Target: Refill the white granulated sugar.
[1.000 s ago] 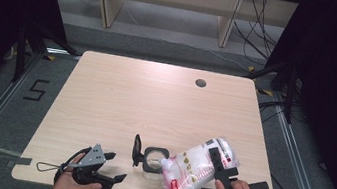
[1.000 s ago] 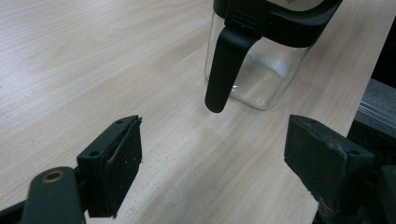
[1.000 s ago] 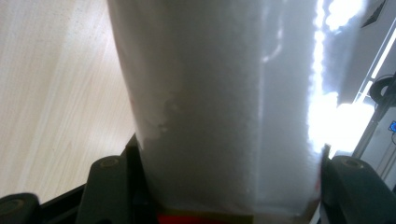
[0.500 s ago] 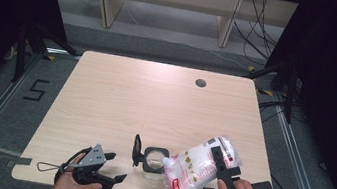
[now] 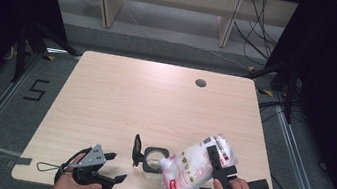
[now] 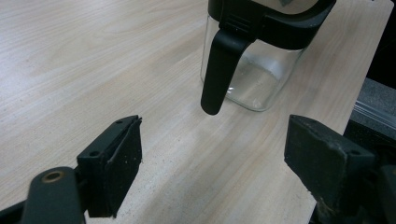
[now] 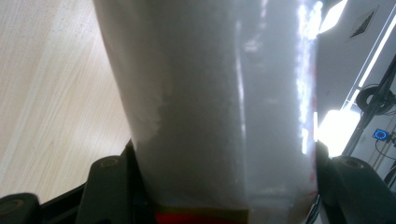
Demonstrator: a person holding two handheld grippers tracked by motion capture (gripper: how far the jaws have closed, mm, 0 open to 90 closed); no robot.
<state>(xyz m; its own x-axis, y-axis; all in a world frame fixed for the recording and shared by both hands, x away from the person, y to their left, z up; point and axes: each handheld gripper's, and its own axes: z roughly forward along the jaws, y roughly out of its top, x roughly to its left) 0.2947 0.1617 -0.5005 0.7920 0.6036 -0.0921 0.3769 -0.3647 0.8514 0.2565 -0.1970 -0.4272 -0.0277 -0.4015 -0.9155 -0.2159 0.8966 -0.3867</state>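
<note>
A clear plastic bag [image 5: 198, 167] with white contents and a red label hangs tilted above the front edge of the counter [image 5: 120, 97], its lower corner at the open top of a glass jar [image 5: 154, 158]. The right gripper [image 5: 219, 165] holds the bag tightly between its jaws. The jar has a black rim and a black handle [image 6: 219, 70]. The left gripper [image 5: 106, 174], jaws wide apart, rests near the jar's left.

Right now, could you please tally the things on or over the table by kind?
Clear glass jar with black lid and handle: 1
Clear plastic bag with red label: 1
Black two-jaw grippers: 2, left, right
Total: 4
</note>
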